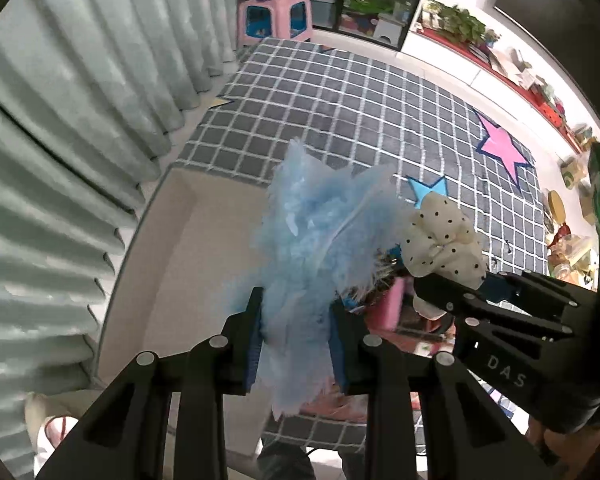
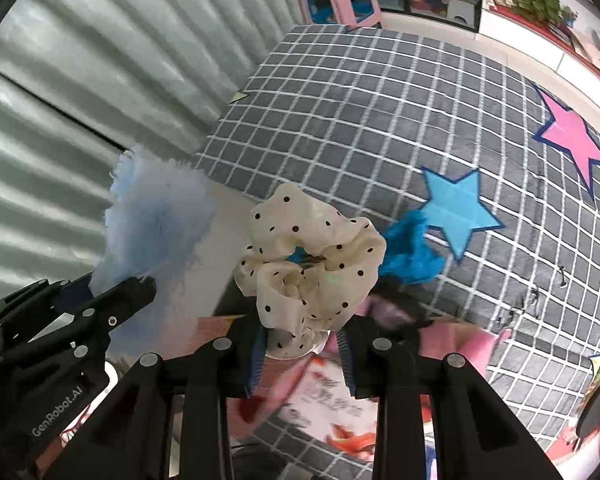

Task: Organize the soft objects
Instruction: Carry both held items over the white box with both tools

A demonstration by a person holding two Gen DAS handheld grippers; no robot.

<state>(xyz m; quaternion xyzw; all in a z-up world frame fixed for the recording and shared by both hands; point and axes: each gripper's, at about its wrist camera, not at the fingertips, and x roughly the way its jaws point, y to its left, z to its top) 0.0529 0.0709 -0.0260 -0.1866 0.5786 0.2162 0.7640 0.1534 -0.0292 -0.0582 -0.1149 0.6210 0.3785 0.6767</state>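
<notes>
A fluffy light-blue soft piece (image 1: 308, 248) hangs between the blue pads of my left gripper (image 1: 298, 344), which is shut on it. A cream scrunchie with black dots (image 2: 308, 256) is pinched by my right gripper (image 2: 304, 354), shut on its lower folds. Both are held in the air over the floor. In the left wrist view the right gripper (image 1: 452, 280) shows at the right with the scrunchie (image 1: 444, 240). In the right wrist view the left gripper (image 2: 140, 284) shows at the left with the blue piece (image 2: 156, 208). A darker blue soft piece (image 2: 410, 254) lies just behind the scrunchie.
A grey checked rug (image 1: 360, 120) with a pink star (image 1: 504, 148) and a blue star (image 2: 458, 212) covers the floor ahead. Pale green curtains (image 1: 80, 140) hang on the left. A pink stool (image 1: 274, 18) stands at the far end. Picture books (image 2: 332, 396) lie below the grippers.
</notes>
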